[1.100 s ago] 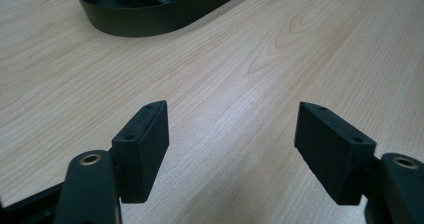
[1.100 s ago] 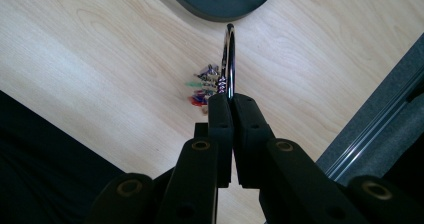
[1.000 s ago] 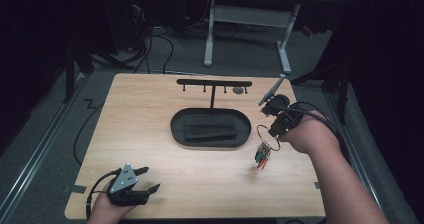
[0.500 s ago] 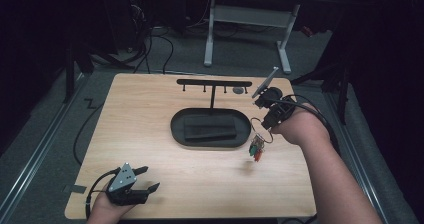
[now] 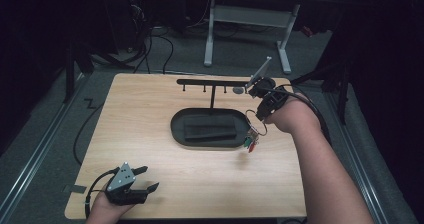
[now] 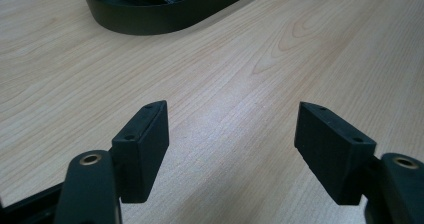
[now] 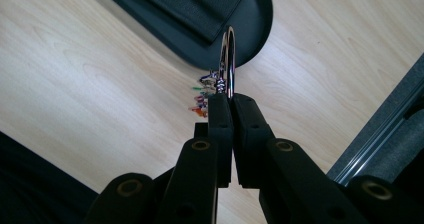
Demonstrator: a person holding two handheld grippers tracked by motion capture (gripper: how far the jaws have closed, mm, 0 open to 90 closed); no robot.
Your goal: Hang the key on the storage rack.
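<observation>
On the table [image 5: 150, 114] we see a black oval tray [image 5: 210, 129], our landmark, with a hook rack [image 5: 212, 82] just behind it. Well off its near left side, our left gripper [image 5: 142, 179] rests with jaws spread. At its right end, our right gripper [image 5: 256, 118] pinches a key ring [image 7: 228, 59], small coloured tags [image 5: 251, 143] dangling.

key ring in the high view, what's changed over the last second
The right hand-held gripper, shut on the key ring with its coloured tags dangling, carried it up the table toward the black rack, beside the oval tray. The left hand-held gripper stayed put, jaws open.
</observation>
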